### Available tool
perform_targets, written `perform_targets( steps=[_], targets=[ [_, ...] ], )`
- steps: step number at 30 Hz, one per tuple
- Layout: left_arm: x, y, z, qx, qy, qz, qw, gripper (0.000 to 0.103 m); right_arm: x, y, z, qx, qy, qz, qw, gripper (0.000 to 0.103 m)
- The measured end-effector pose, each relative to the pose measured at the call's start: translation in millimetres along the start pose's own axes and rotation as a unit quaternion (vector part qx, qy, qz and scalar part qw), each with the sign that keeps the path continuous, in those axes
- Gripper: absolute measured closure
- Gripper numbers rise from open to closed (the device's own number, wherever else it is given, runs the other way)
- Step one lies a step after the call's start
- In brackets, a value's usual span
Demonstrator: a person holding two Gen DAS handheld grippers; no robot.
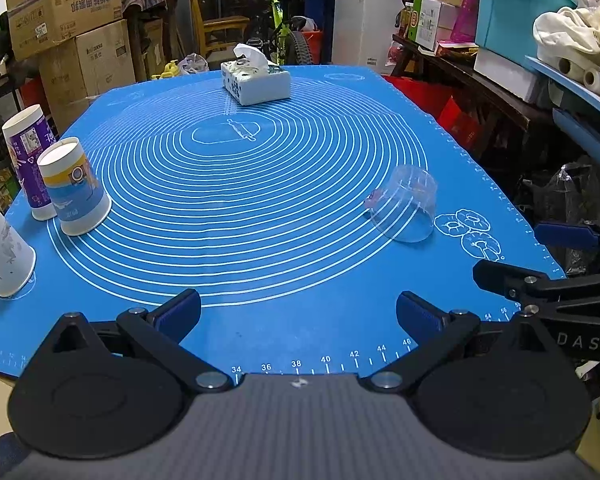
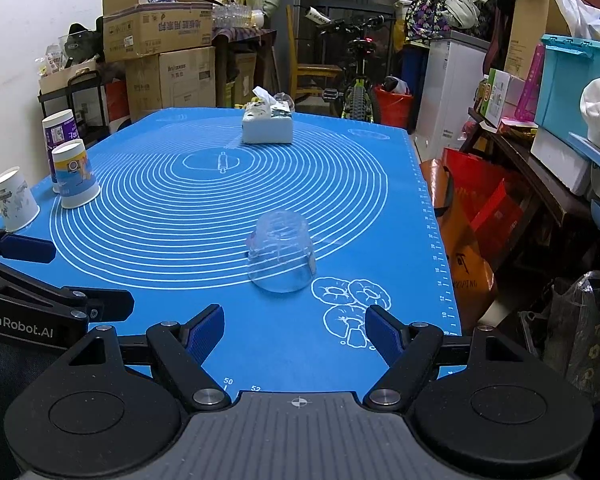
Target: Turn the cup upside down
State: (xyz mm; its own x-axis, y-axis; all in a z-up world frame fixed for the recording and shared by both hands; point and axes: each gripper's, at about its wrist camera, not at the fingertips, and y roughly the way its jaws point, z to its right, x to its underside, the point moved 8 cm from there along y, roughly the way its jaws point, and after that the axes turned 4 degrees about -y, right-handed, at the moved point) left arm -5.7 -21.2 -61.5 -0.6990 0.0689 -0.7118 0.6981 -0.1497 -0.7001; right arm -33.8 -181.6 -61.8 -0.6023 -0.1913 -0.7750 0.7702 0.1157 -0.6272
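Note:
A clear plastic cup (image 2: 281, 254) stands upside down on the blue mat (image 2: 180, 280), just ahead of my right gripper (image 2: 296, 334), which is open and empty. The cup also shows in the left wrist view (image 1: 406, 210), at the right side of the mat. Three paper cups stand upside down at the mat's left edge: a purple one (image 1: 30, 160), a blue and yellow one (image 1: 74, 188) and a white one (image 1: 2, 248). My left gripper (image 1: 298, 314) is open and empty over the mat's near edge. The right gripper's fingers (image 1: 564, 236) show to its right.
A white tissue box (image 1: 256, 80) sits at the far end of the mat. Cardboard boxes (image 2: 158, 32) are stacked beyond the far left. Shelves with bins (image 2: 572, 80) and red bags (image 2: 480, 216) line the right side. A bicycle (image 2: 356, 80) stands behind the table.

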Motion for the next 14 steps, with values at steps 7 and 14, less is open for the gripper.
perform_targets(
  steps=[7,14],
  targets=[
    [0.8,1.7,-0.4,0.0,-0.002,-0.005,1.0,0.0,0.7,0.6,1.1,0.0,0.001,-0.001,1.0,0.022],
    [0.8,2.2,-0.8,0.002,-0.004,-0.005,1.0,0.0,2.2,1.5,3.4,0.001,0.004,-0.002,1.0,0.022]
  ],
)
